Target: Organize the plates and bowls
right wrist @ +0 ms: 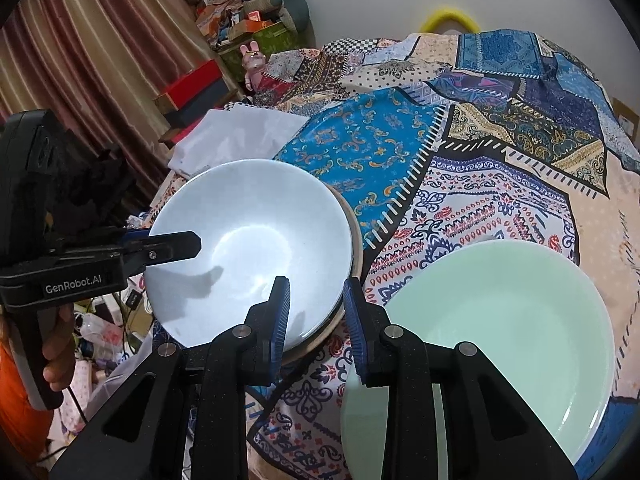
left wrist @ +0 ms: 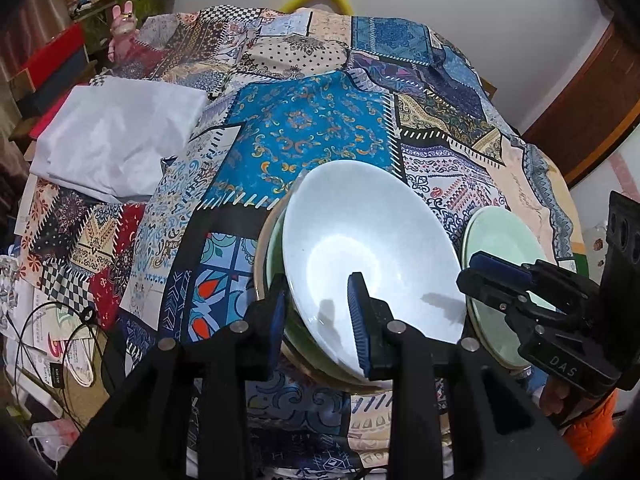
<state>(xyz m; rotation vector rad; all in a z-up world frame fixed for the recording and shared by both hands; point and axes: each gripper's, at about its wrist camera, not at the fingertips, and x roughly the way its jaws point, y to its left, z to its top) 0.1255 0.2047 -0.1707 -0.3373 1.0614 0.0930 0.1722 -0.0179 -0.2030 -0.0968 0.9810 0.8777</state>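
A white bowl (left wrist: 372, 256) lies tilted on top of a stack of a green bowl (left wrist: 276, 248) and a tan plate (left wrist: 260, 264) on the patchwork cloth. My left gripper (left wrist: 318, 320) straddles the white bowl's near rim, one finger inside and one outside, jaws still apart; I cannot tell whether they press the rim. The bowl also shows in the right wrist view (right wrist: 248, 252), with the left gripper (right wrist: 176, 246) at its left rim. A pale green bowl (right wrist: 504, 332) sits to the right. My right gripper (right wrist: 316, 320) is open and empty between the two bowls, above the cloth.
A folded white cloth (left wrist: 116, 136) lies at the table's far left. The patchwork tablecloth (left wrist: 312, 128) covers the round table. Cables and papers (left wrist: 60, 340) lie past the left edge. Boxes and a pink rabbit toy (right wrist: 252, 60) stand at the back left.
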